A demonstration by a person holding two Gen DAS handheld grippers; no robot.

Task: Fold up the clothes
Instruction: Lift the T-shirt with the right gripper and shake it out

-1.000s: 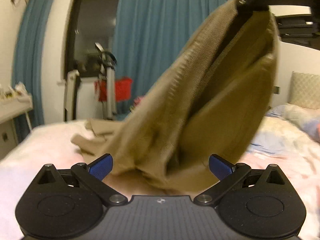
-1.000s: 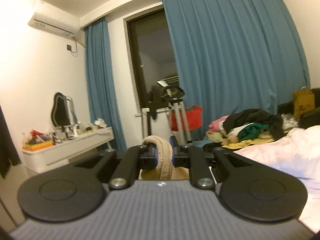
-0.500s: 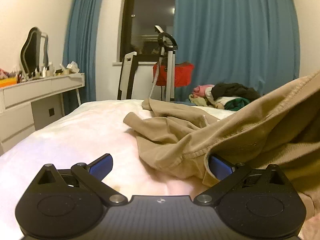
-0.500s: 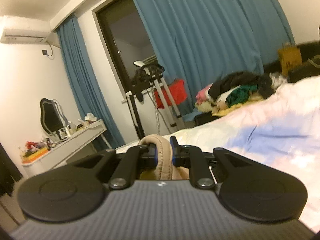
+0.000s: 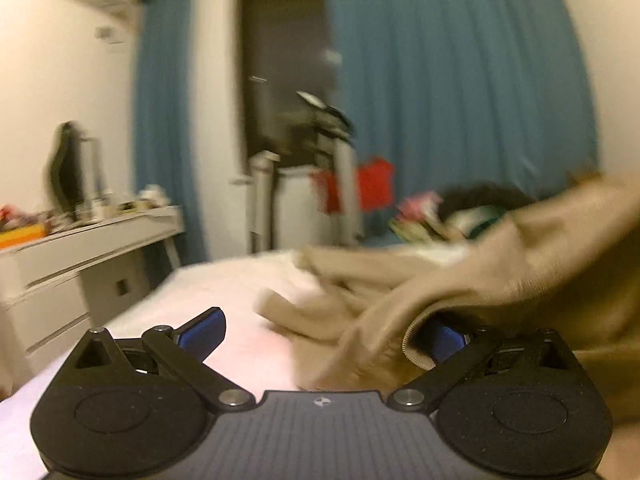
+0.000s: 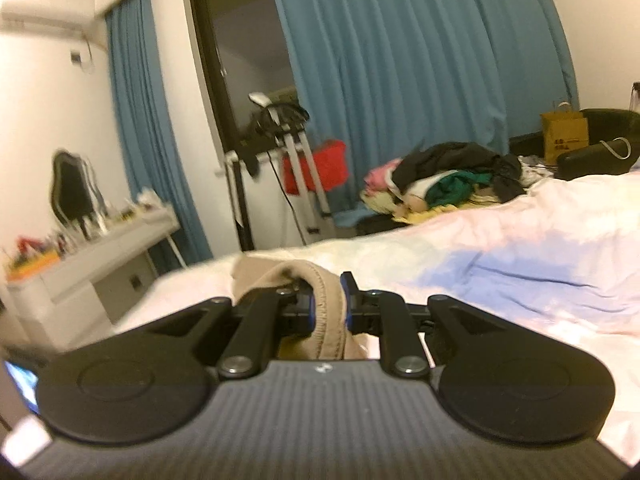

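The right gripper (image 6: pixel 326 306) is pinched tight on a rolled hem of the tan garment (image 6: pixel 320 312), with the cloth bunched up between its blue pads (image 6: pixel 345 300) and hanging down behind them. The left gripper (image 5: pixel 320 330) is spread wide, nothing squeezed between its fingers; a ribbed edge of the same tan garment (image 5: pixel 500 264) is draped over its right-hand finger, hiding most of that pad, while the other finger (image 5: pixel 200 330) sits bare over the sheet. The rest of the garment lies crumpled on the pale pink bed (image 5: pixel 224 292), running from the middle out to the right side of the left camera's view, which is pretty blurry. Behind the bed there are blue curtains (image 6: pixel 400 80), a white dresser (image 6: pixel 92 264) along the left wall, and a pile of clothes (image 6: pixel 444 180) past the far edge of the bed.
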